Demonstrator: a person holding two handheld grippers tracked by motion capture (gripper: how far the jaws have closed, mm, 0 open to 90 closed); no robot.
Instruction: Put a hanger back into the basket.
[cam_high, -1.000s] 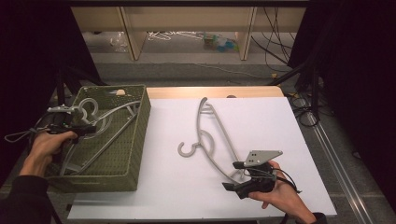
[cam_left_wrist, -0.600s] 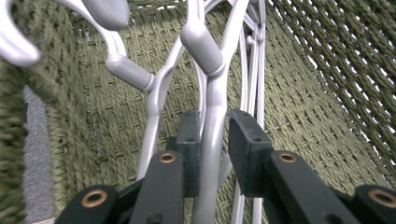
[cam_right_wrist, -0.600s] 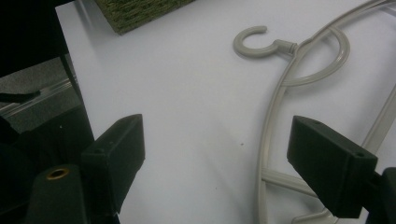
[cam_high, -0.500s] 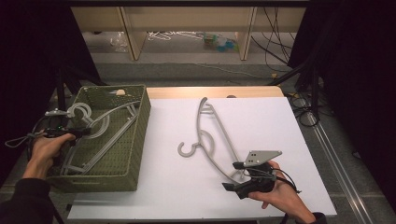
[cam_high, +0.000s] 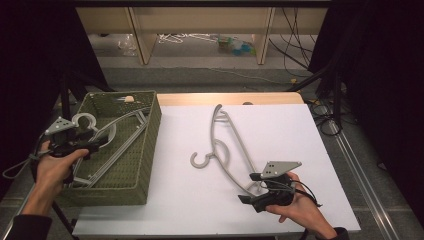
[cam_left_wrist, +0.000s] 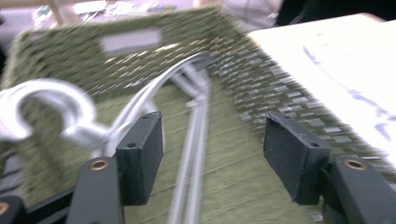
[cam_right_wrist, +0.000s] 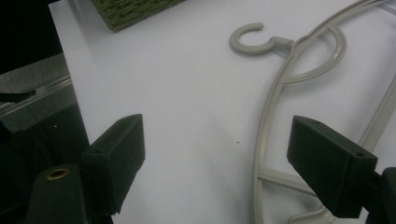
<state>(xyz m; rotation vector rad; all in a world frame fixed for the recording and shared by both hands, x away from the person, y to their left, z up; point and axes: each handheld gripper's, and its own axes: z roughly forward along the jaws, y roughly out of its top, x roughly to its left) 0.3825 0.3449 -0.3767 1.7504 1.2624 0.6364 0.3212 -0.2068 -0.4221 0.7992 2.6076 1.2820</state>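
A green woven basket (cam_high: 150, 145) stands at the table's left with grey hangers (cam_high: 117, 132) lying in it. My left gripper (cam_high: 95, 146) hovers at the basket's left rim. Its jaws have just been opening and stand open (cam_left_wrist: 215, 140), with a hanger's bars (cam_left_wrist: 191, 140) below and beyond them, untouched, and its hook (cam_left_wrist: 46, 105) to their left. Another grey hanger (cam_high: 227, 145) lies flat on the white tabletop. My right gripper (cam_high: 250, 187) rests at that hanger's near end, open (cam_right_wrist: 217, 140), with the hanger's arm (cam_right_wrist: 264, 149) lying between the jaws, not pinched.
The white tabletop (cam_high: 280, 130) has free room to the right of the hanger and between it and the basket. A wooden strip (cam_high: 225, 98) runs along the far edge. Low shelves with clutter (cam_high: 200, 37) stand beyond, and cables (cam_high: 325, 107) hang off the right side.
The left gripper let go of the hanger's hook, opened, and drew back toward the near left. The hanger stays in the basket. The right gripper has not moved.
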